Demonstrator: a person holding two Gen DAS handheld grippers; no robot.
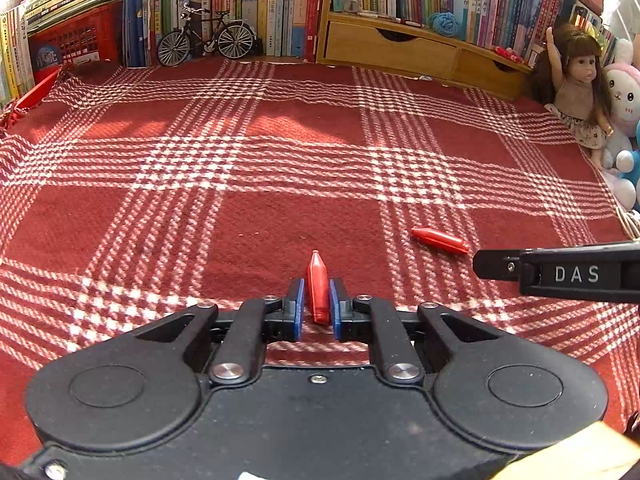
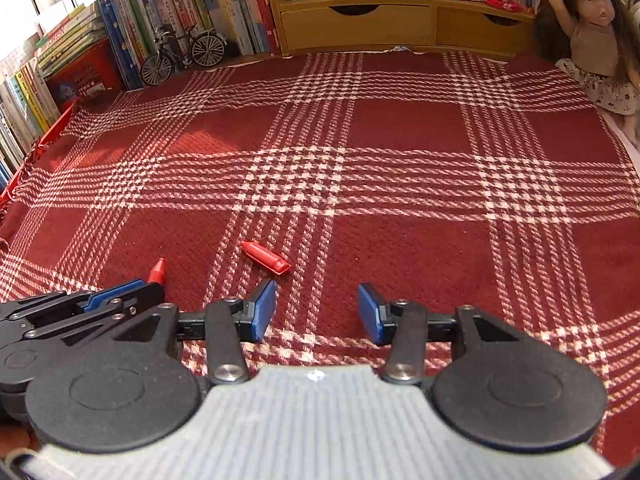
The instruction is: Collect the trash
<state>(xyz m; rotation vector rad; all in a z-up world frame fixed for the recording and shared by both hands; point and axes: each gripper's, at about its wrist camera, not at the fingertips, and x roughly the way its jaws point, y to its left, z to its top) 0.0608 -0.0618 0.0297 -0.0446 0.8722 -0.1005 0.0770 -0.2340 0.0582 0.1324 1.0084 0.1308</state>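
My left gripper point(image 1: 316, 304) is shut on a small red pointed plastic piece point(image 1: 316, 288), its tip pointing away over the red plaid cloth point(image 1: 280, 160). From the right wrist view the same gripper point(image 2: 152, 284) shows at the lower left with the red tip point(image 2: 158, 271) sticking out. A second red pointed piece point(image 1: 439, 240) lies loose on the cloth, right of the left gripper. It point(image 2: 265, 257) sits just ahead and left of my right gripper point(image 2: 317, 310), which stands open with nothing between its blue pads point(image 2: 264, 314). The right gripper's black finger point(image 1: 560, 274) enters the left view from the right.
Books point(image 1: 260, 4) line the back, with a model bicycle point(image 1: 206, 38) and a wooden drawer shelf point(image 1: 408, 46) in front. A doll point(image 1: 576, 84) and plush toys point(image 1: 624, 96) sit at the right edge. A red crate point(image 1: 76, 36) stands back left.
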